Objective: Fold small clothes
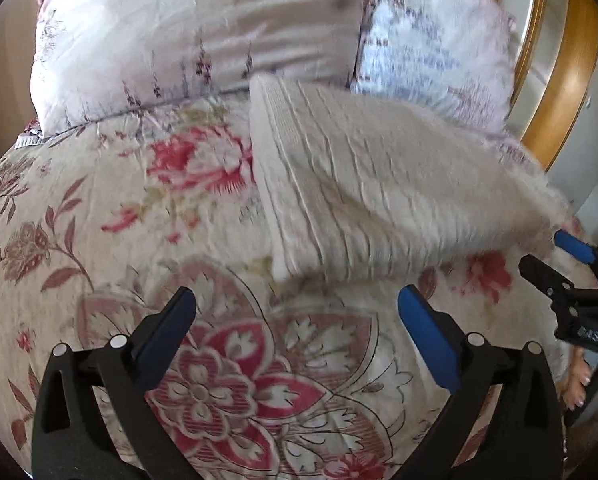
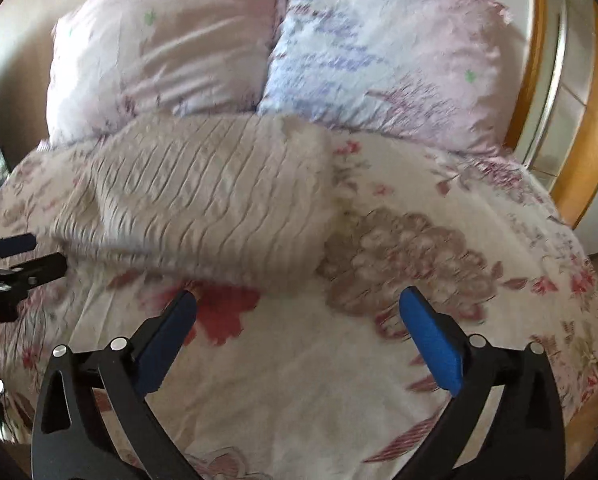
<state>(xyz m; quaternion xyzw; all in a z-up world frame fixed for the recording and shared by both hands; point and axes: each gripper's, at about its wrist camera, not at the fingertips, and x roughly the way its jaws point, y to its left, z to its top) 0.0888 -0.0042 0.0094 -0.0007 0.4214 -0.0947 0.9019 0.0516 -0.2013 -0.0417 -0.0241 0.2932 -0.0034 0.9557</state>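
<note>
The white ribbed garment (image 1: 359, 184) lies on the floral bedspread (image 1: 139, 240), in front of the two pillows (image 1: 187, 40). In the left wrist view its long axis runs from a banded hem edge at upper left, near the pillows, down toward the right gripper (image 1: 555, 252) at the right edge of frame. In the right wrist view the white ribbed garment (image 2: 203, 196) spans the left half of the bed, its long axis running from lower left to upper right. The ribs run across this axis as wavy lines. Both views are motion-blurred, so the fold lines cannot be told exactly.

A white marking on the right gripper's black body (partly cut off) appears in the left wrist view; it is too blurred to read.

The left gripper (image 1: 297, 312) hovers over the bedspread just short of the garment's near edge, its blue-padded fingers (image 1: 427, 332) spread wide with nothing between them. The right gripper (image 2: 297, 310) is likewise spread wide and holds nothing, hovering above the floral bedspread (image 2: 419, 240) near the garment's near edge. In the right wrist view the left gripper (image 2: 45, 254) enters from the left edge, its tips near the garment's left end. A wooden bed frame (image 2: 591, 128) curves behind the pillows (image 2: 379, 60).
</note>
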